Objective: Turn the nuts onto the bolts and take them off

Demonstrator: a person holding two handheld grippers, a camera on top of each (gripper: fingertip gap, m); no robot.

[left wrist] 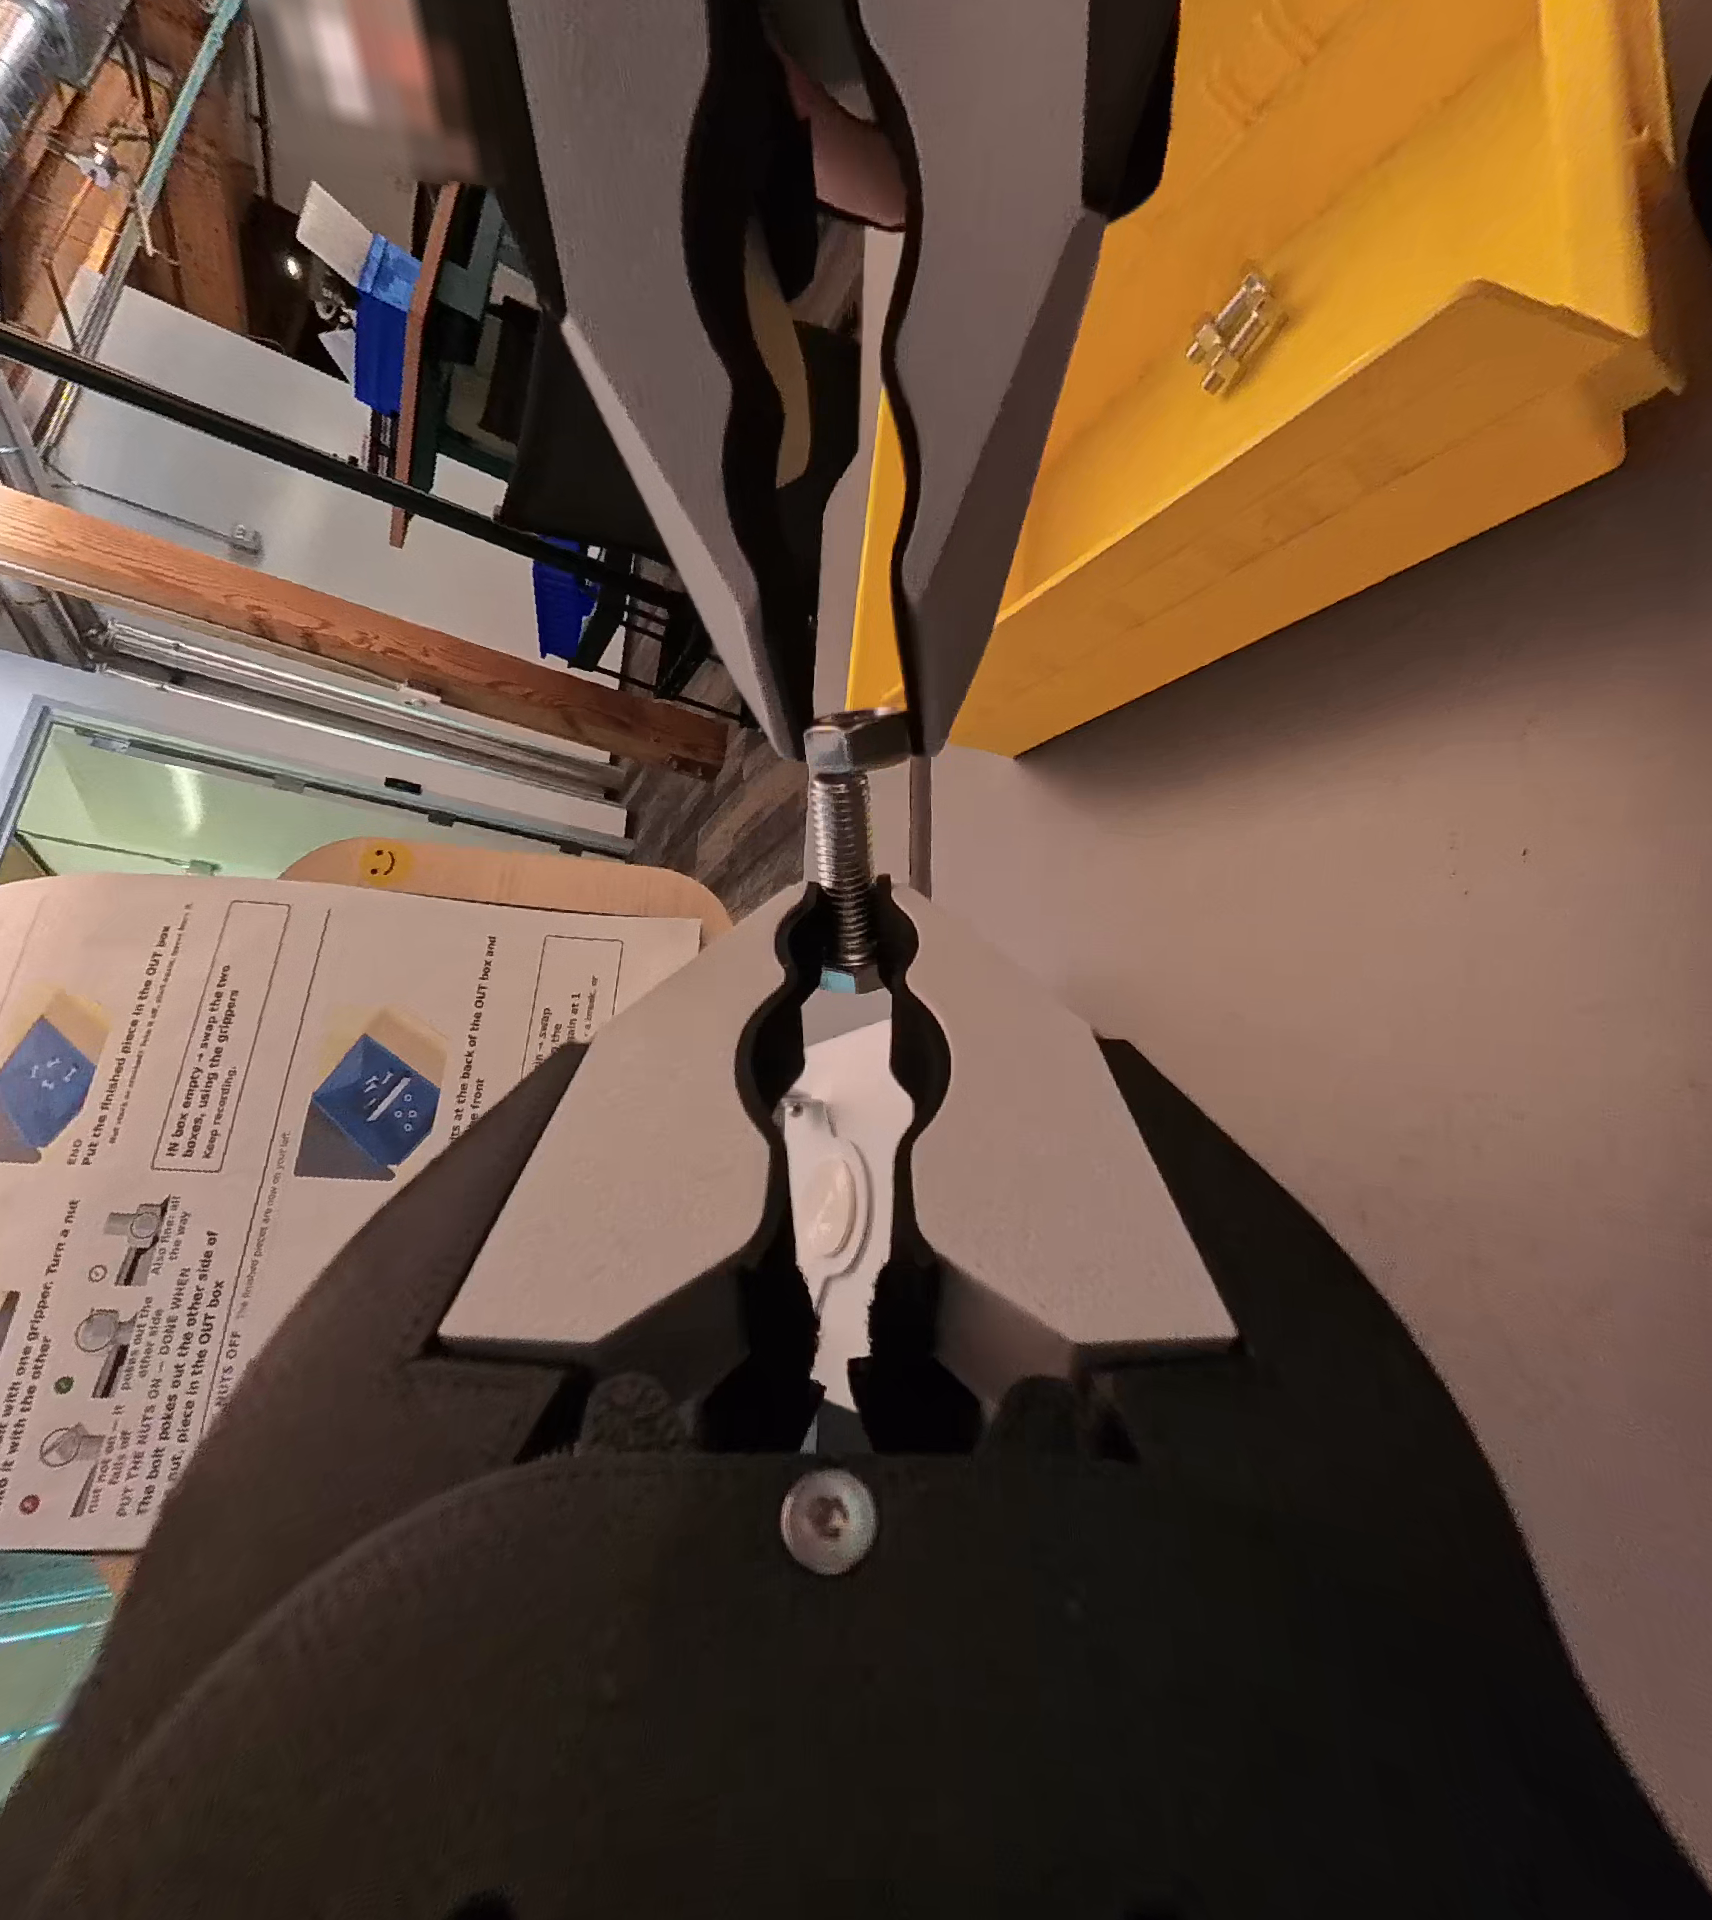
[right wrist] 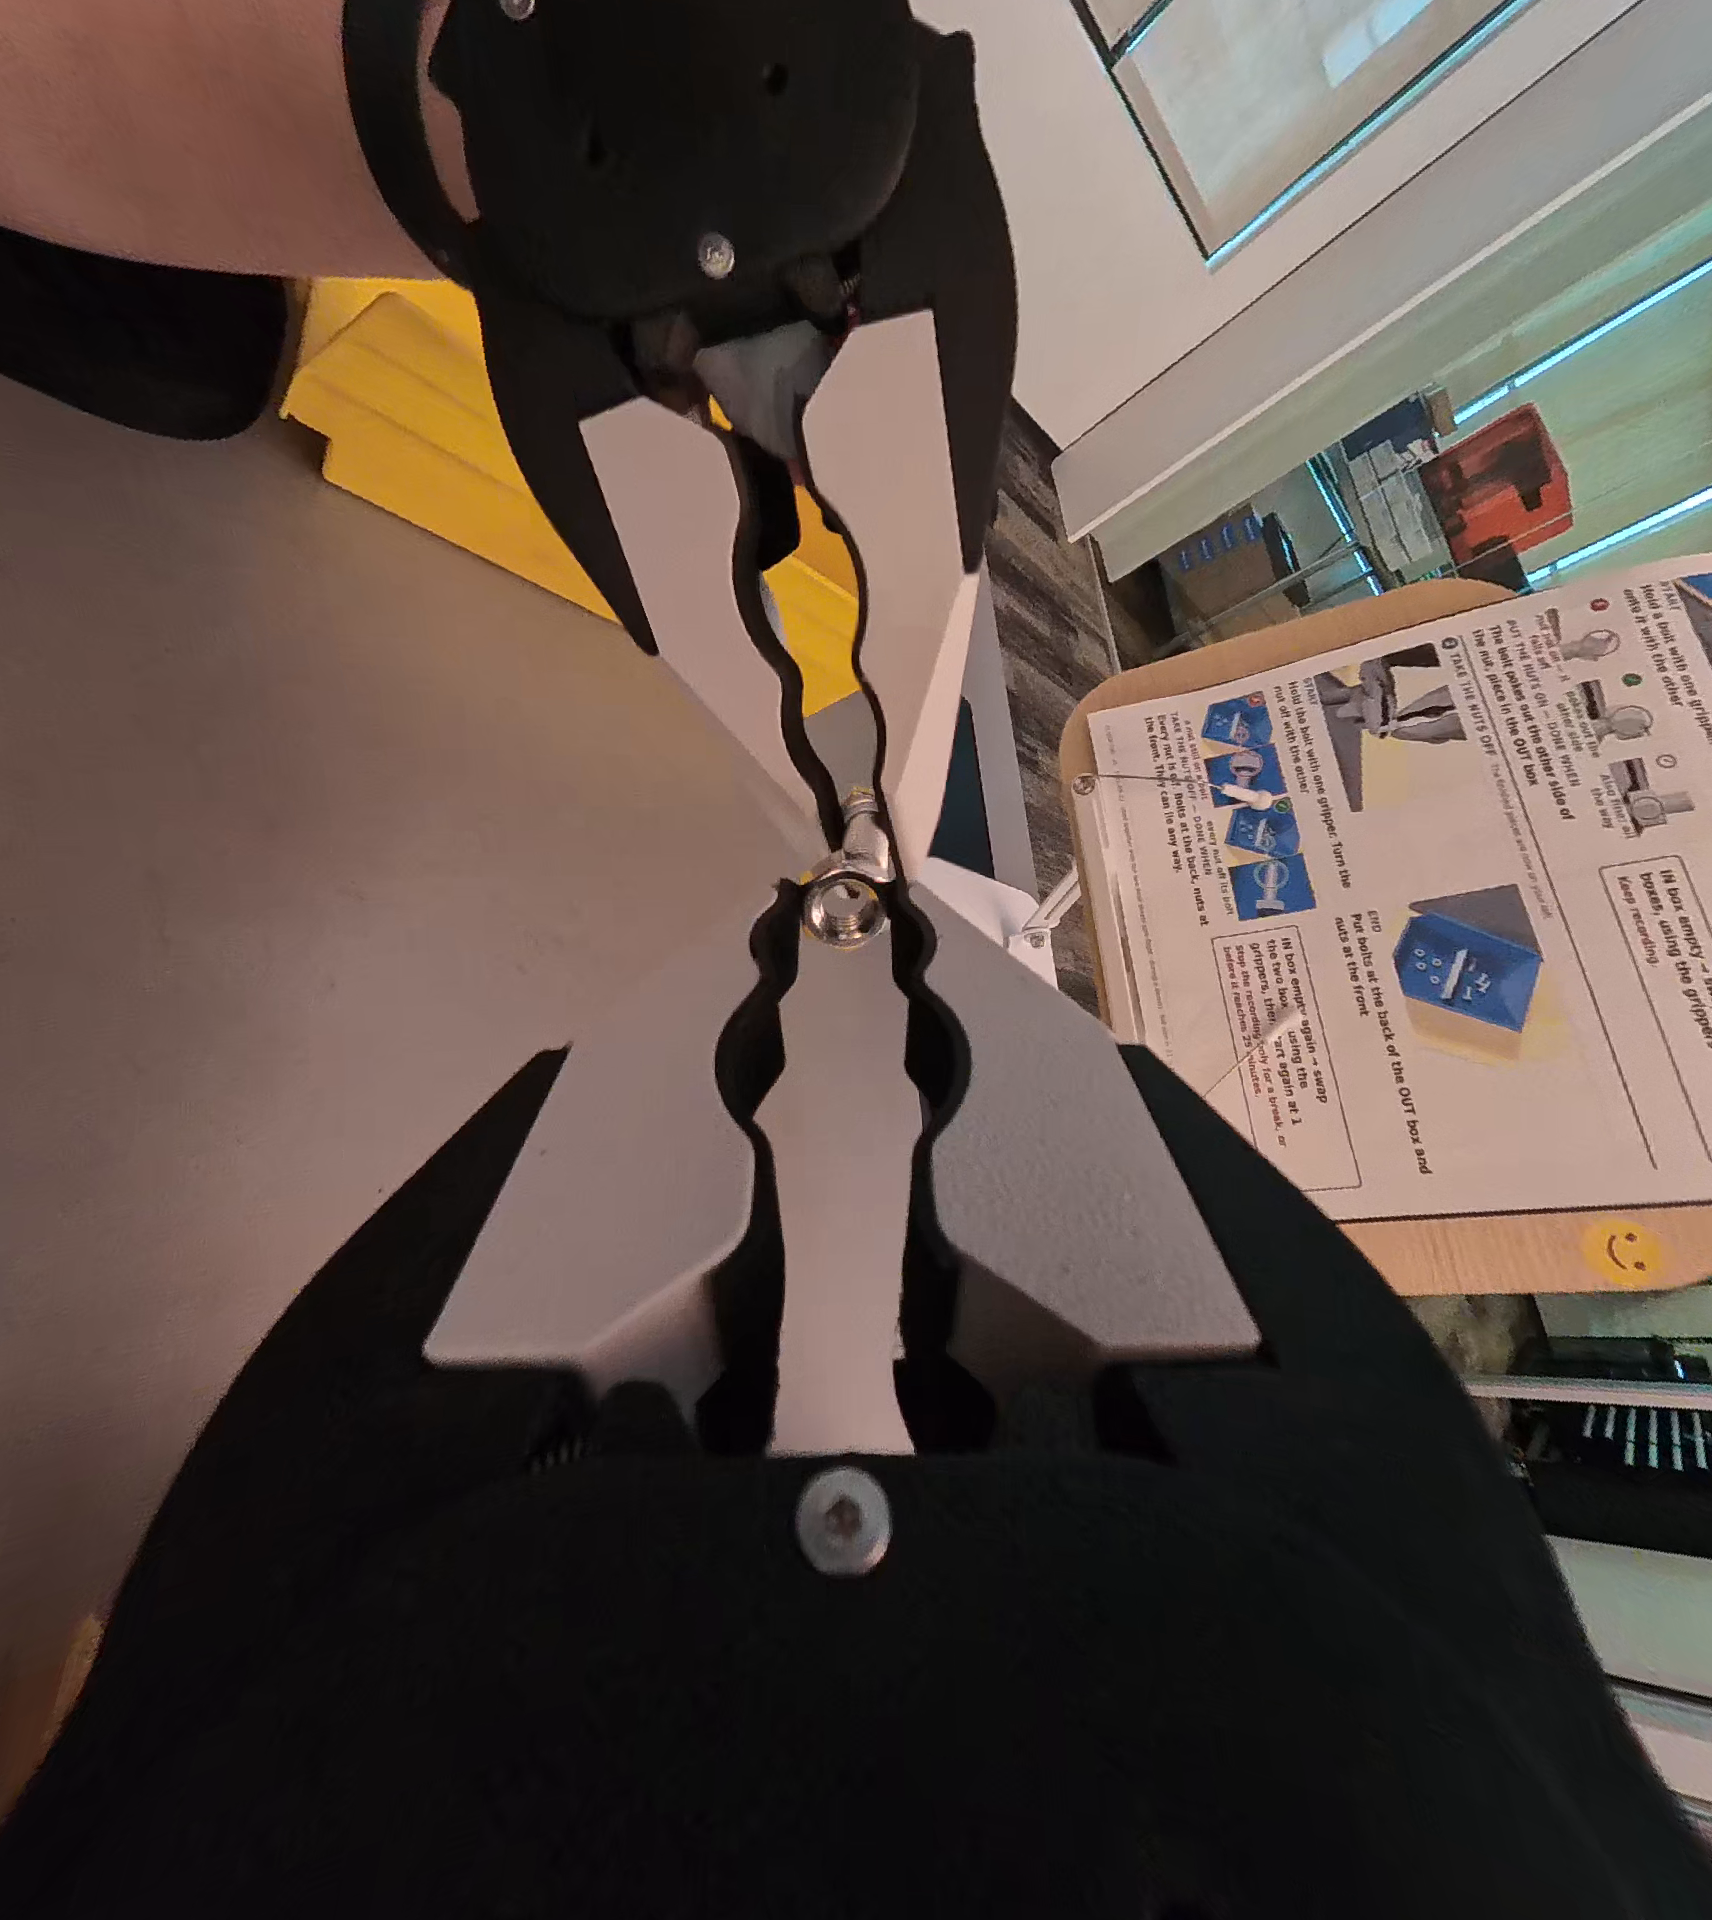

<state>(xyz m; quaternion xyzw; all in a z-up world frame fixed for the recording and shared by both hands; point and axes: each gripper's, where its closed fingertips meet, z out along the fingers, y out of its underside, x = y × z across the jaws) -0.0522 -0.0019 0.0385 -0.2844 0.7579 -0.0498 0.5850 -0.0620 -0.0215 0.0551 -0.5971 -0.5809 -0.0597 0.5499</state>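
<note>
In the left wrist view my left gripper (left wrist: 847, 902) is shut on a silver bolt (left wrist: 839, 847). It grips the threaded shank near the head, and the tip points away from me. My right gripper (left wrist: 857, 740) comes in from the top, shut on a silver hex nut (left wrist: 854, 744) that sits at the bolt's tip. In the right wrist view the nut (right wrist: 834, 910) is pinched at my right gripper's (right wrist: 836, 902) tips with its hole facing the camera. The bolt (right wrist: 864, 831) lies just behind it in the left gripper (right wrist: 857, 816). I cannot tell whether the threads have caught.
A yellow box (left wrist: 1351, 540) stands on the grey table (left wrist: 1403, 1039) and holds a few bolts with nuts (left wrist: 1233, 338). A printed instruction sheet on a wooden board (left wrist: 208, 1143) stands past the table edge; it also shows in the right wrist view (right wrist: 1517, 894). A person's forearm (right wrist: 125, 135) holds the left gripper. My two grippers' fingertips are within a few centimetres of each other.
</note>
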